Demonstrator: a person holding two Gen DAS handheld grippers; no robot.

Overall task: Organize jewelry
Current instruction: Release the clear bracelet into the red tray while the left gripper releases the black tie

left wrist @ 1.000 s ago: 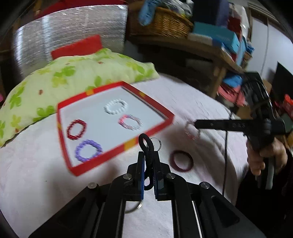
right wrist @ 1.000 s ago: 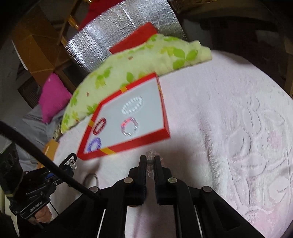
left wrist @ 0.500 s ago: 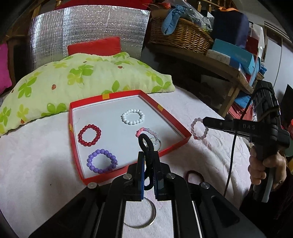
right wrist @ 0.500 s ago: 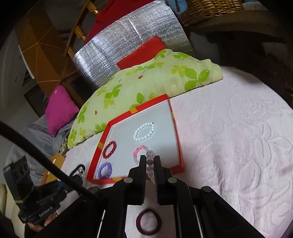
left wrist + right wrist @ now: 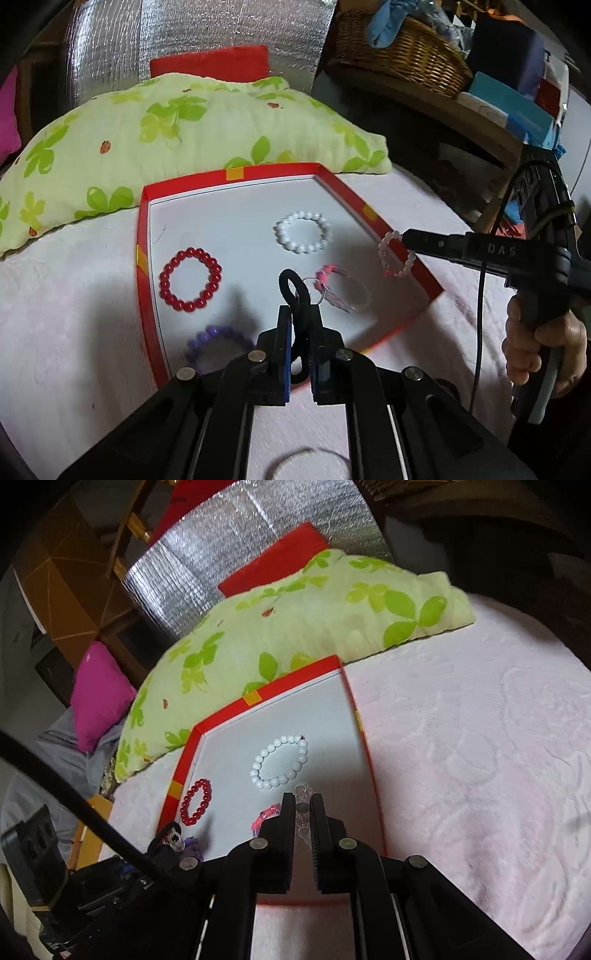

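A red-rimmed box (image 5: 143, 236) with a white floor holds a white bead bracelet (image 5: 303, 231), a red one (image 5: 190, 279), a purple one (image 5: 218, 341) and a pink clear one (image 5: 341, 290). My left gripper (image 5: 300, 314) is shut on a black hair tie with a small ring (image 5: 295, 291), held over the box's near part. My right gripper (image 5: 406, 242) is shut on a pale pink bead bracelet (image 5: 393, 254) above the box's right rim. In the right wrist view that bracelet (image 5: 303, 808) sits between the fingers over the box (image 5: 184, 764), near the white bracelet (image 5: 279, 762).
A green-leaf pillow (image 5: 177, 118) lies behind the box on the pink bedspread (image 5: 480, 757). A thin metal bangle (image 5: 306, 461) lies on the bedspread below my left gripper. A wicker basket (image 5: 399, 59) and boxes sit on a wooden shelf at the right.
Both grippers moved forward over the box. The pale bracelet in my right gripper now hangs above the box's right rim. The dark red ring on the bedspread has gone out of sight.
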